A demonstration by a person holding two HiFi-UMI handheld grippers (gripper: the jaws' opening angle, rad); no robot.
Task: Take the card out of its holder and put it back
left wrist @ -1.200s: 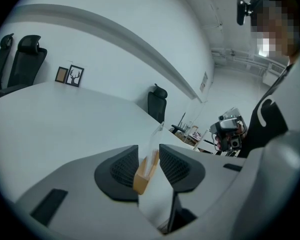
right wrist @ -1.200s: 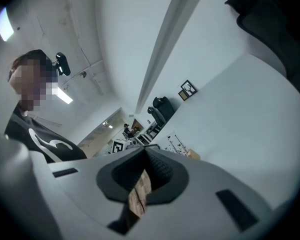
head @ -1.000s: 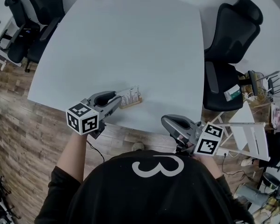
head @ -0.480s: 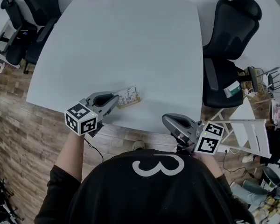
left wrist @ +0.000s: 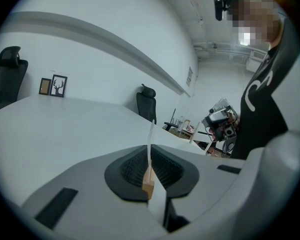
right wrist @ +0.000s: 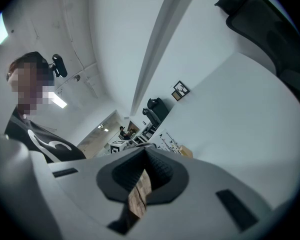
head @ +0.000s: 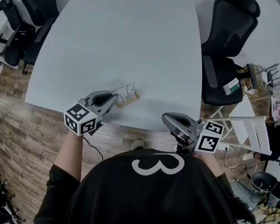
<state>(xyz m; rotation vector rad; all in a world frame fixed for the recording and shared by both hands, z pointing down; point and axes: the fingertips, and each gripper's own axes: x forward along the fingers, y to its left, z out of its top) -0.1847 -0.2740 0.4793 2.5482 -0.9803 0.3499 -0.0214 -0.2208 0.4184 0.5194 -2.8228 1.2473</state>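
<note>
A white printed card (head: 127, 92) stands in a small wooden holder (head: 129, 100) near the front edge of the white table (head: 130, 41). My left gripper (head: 113, 98) is at the holder's left end. In the left gripper view the card (left wrist: 150, 134) rises edge-on between the dark pads. The holder's wooden end (left wrist: 149, 184) sits in the narrow gap, and the closing jaws press on it. My right gripper (head: 167, 121) hangs off the table's front edge, close to my body. Its pads (right wrist: 160, 169) meet with nothing between them.
Black office chairs stand at the table's right side (head: 226, 41) and far left corner (head: 32, 3). A white folding stand (head: 252, 134) is on the floor to the right. Wood flooring (head: 14, 125) lies in front of the table edge.
The left gripper's jaws have narrowed from wide open to tight around the holder's end. The card and holder have tilted a little. The right gripper has stayed put.
</note>
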